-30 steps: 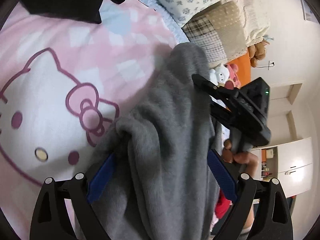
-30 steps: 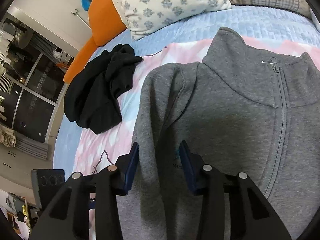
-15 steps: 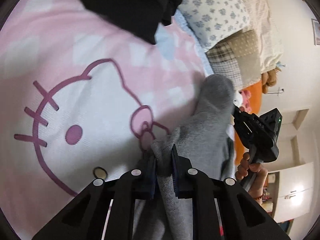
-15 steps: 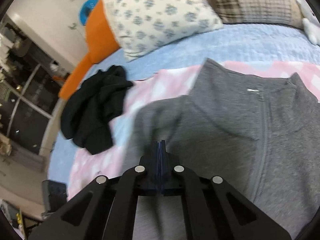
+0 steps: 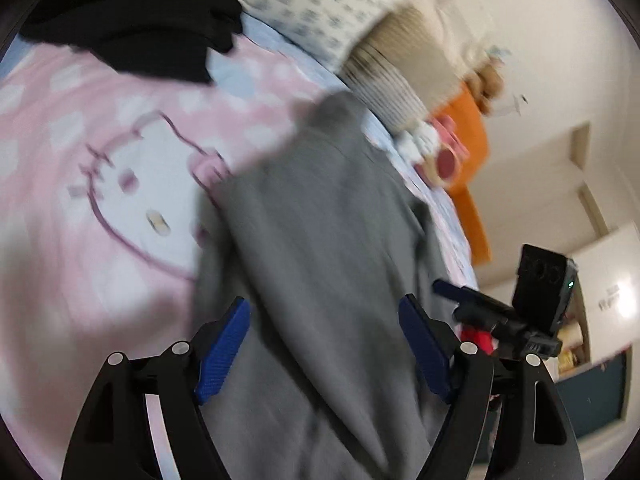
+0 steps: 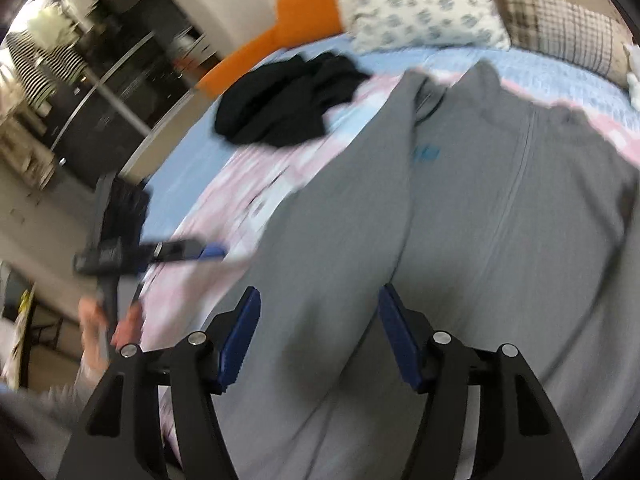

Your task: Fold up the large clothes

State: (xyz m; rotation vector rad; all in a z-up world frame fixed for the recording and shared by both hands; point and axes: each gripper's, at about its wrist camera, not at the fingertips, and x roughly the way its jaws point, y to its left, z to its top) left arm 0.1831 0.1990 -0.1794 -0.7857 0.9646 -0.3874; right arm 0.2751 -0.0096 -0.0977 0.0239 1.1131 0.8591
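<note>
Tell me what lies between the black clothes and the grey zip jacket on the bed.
In the right wrist view, only bare bedding: a strip of the pink and blue blanket separates the black clothes from the grey jacket.

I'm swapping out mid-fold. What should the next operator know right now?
Left claw: open, holding nothing, over the fleece.
Right claw: open, also over the fleece.
The grey fleece lies zipper-up on the pink blanket, with one sleeve folded in over its front. A black garment sits bunched nearer the pillows.
Left: fold the other side, then the body; the black garment is unfolded.
</note>
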